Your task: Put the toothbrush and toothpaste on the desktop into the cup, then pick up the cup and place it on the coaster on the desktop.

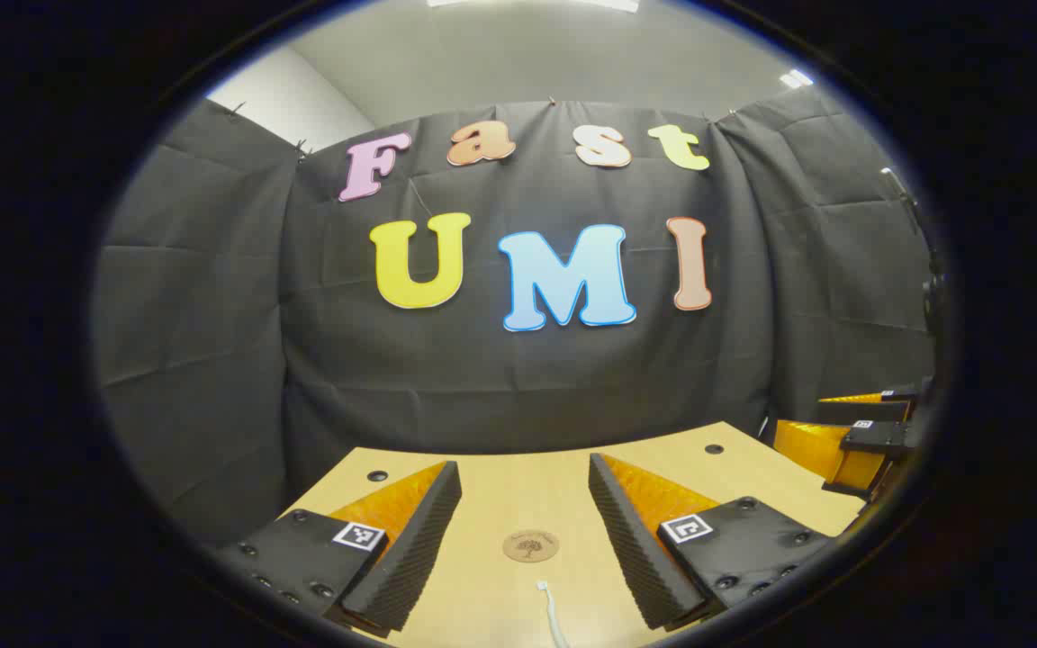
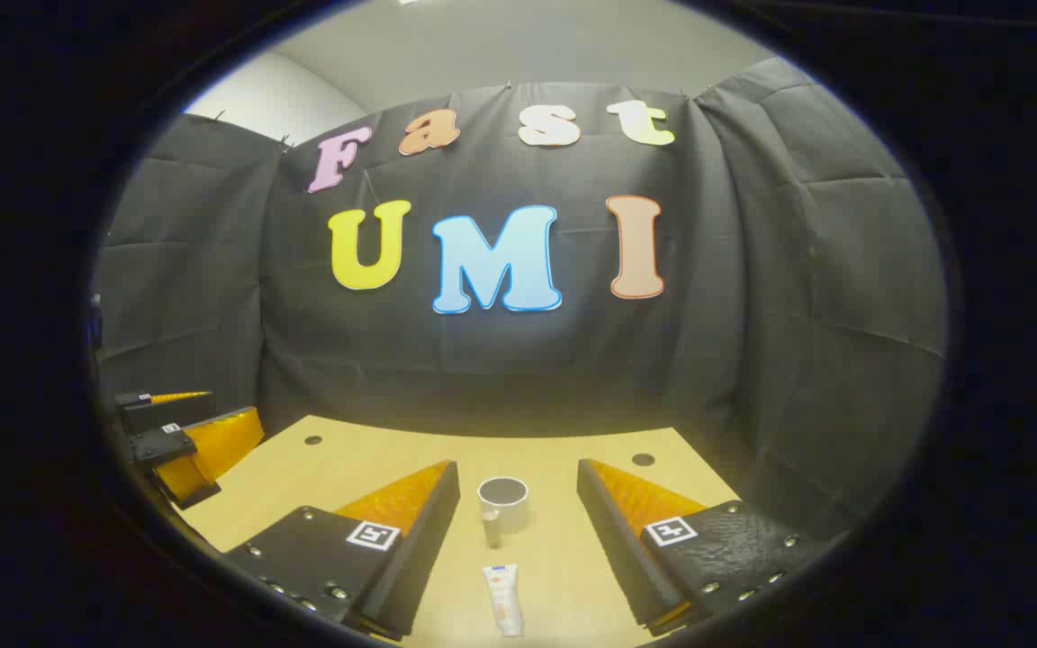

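In the left gripper view a round brown coaster lies flat on the wooden desktop, and the white toothbrush head pokes in just below it. My left gripper is open above them, its fingers either side of the coaster. In the right gripper view a white cup stands upright on the desktop, with a white toothpaste tube lying just in front of it. My right gripper is open, held above and short of the cup. Both grippers hold nothing.
The right gripper appears at the right edge of the left gripper view, and the left gripper at the left edge of the right gripper view. Small dark holes dot the desktop's far corners. The black cloth wall stands close behind the desk.
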